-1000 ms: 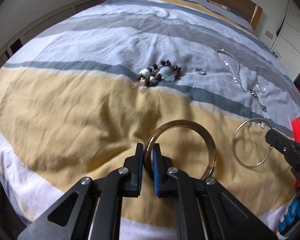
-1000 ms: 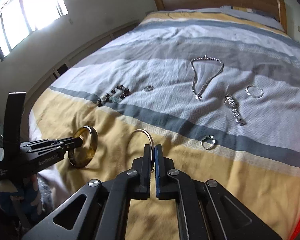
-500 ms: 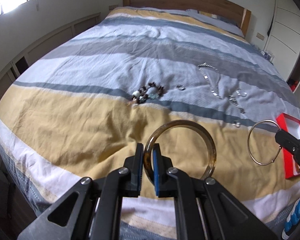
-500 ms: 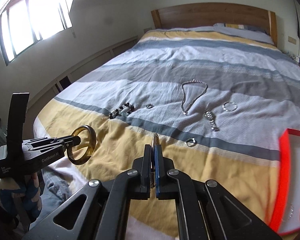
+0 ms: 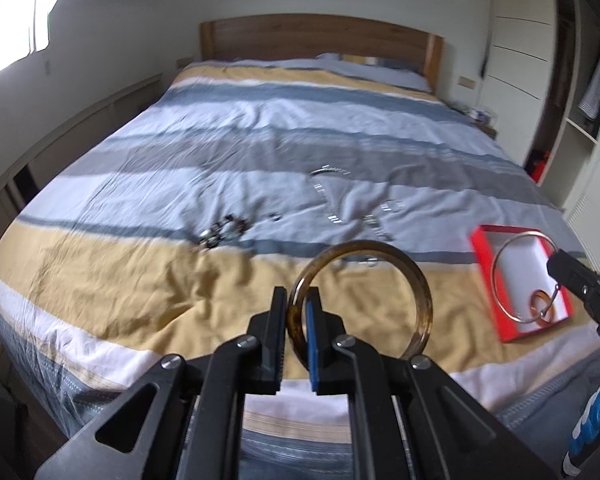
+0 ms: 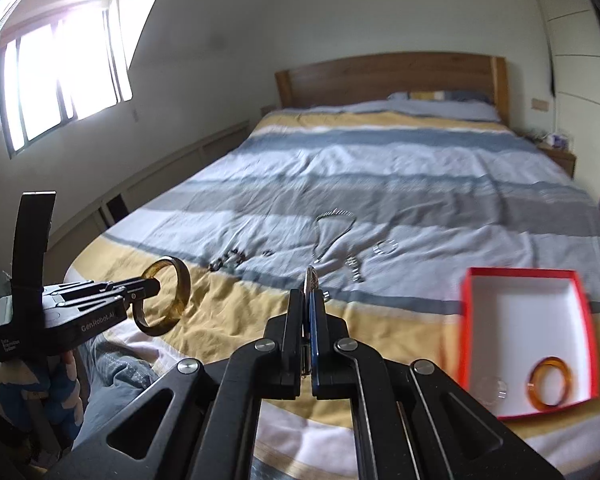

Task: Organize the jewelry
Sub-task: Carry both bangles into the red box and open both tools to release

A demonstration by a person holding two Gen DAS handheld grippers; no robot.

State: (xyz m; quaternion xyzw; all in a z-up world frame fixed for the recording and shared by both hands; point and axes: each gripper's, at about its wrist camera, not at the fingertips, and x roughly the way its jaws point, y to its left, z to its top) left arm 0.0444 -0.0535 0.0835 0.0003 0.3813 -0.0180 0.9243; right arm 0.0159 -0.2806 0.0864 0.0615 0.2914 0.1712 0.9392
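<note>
My left gripper (image 5: 296,300) is shut on an amber bangle (image 5: 418,280) and holds it up above the bed's front edge; the gripper shows from the side in the right wrist view (image 6: 148,286). My right gripper (image 6: 310,292) is shut on a thin silver hoop (image 6: 310,276), seen edge-on; in the left wrist view the hoop (image 5: 496,280) hangs in front of the red box (image 5: 482,252). The red box (image 6: 464,320) has a white inside and holds another amber bangle (image 6: 550,384) and a clear ring (image 6: 494,390).
Loose on the striped duvet lie a bead bracelet (image 5: 222,230), a small ring (image 5: 275,216), a silver necklace (image 6: 332,230), a chain bracelet (image 6: 354,268) and a silver bangle (image 6: 385,246). A wooden headboard (image 6: 388,76) stands far back, a window (image 6: 60,76) left.
Both grippers have pulled back and up from the duvet with their rings held. The red box has come fully into view at the right.
</note>
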